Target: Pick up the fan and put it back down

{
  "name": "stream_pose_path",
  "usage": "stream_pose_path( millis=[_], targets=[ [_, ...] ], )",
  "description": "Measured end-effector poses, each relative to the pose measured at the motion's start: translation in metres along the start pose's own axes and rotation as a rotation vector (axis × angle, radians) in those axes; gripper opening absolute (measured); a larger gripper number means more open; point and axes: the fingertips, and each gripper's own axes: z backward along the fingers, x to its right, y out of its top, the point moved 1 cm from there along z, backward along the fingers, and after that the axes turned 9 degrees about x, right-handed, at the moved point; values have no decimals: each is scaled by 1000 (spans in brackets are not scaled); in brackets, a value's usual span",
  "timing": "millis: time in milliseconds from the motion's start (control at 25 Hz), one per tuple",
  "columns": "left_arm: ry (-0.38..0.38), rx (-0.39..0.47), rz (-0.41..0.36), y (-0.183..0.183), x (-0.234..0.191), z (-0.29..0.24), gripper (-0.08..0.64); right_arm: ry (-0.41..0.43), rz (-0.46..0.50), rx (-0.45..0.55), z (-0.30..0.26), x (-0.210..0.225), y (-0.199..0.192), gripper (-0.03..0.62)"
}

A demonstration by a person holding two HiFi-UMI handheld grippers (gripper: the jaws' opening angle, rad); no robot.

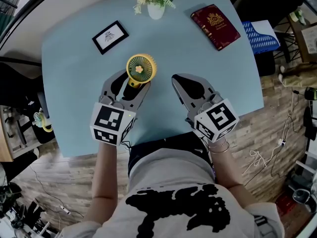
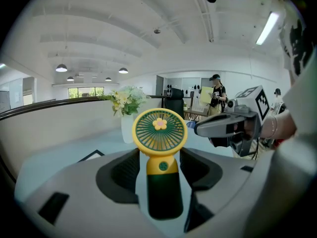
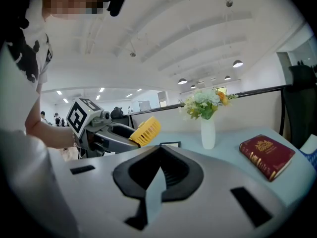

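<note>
Straddled the yellow fan (image 2: 159,128) with the left gripper (image 2: 159,157) spread and not pinching, the right gripper (image 3: 161,150) pressed together, empty.

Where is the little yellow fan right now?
The fan stands left of centre on the blue table in the head view, between the open jaws of the left gripper, with the vase beyond it.

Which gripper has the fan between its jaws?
The left gripper: the yellow fan stands by its handle between its open jaws. The right gripper is shut and empty.
</note>
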Motion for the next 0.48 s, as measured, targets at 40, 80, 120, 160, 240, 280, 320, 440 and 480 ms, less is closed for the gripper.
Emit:
stream_pose_path(
  millis=[40, 80, 120, 160, 240, 280, 320, 440, 480],
  targets=[
    [-9, -14, -2, -4, 0, -3, 264, -4, -4, -2, 0, 2, -2, 5],
    [-18, -28, -6, -7, 0, -7, 264, -7, -7, -4, 0, 4, -3, 5],
    [-26, -39, -9, -9, 0, -10, 264, -11, -10, -6, 0, 5, -4, 5],
    [-34, -47, -10, -12, 0, -13, 264, -15, -12, -8, 0, 7, -5, 5],
    [-46, -61, -9, -15, 0, -20, 264, -24, -19, -10, 1, 11, -8, 5],
    [-51, -68, -10, -17, 0, -22, 264, -28, -23, -10, 1, 12, -10, 5],
    [-58, -75, -12, -18, 0, -25, 264, -32, -29, -9, 1, 14, -12, 5],
    [-90, -98, -25, -22, 4, -36, 264, -41, -49, -19, 1, 20, -21, 5],
    [-102, -105, -33, -23, 6, -40, 264, -45, -53, -25, 0, 22, -24, 5]
  ],
)
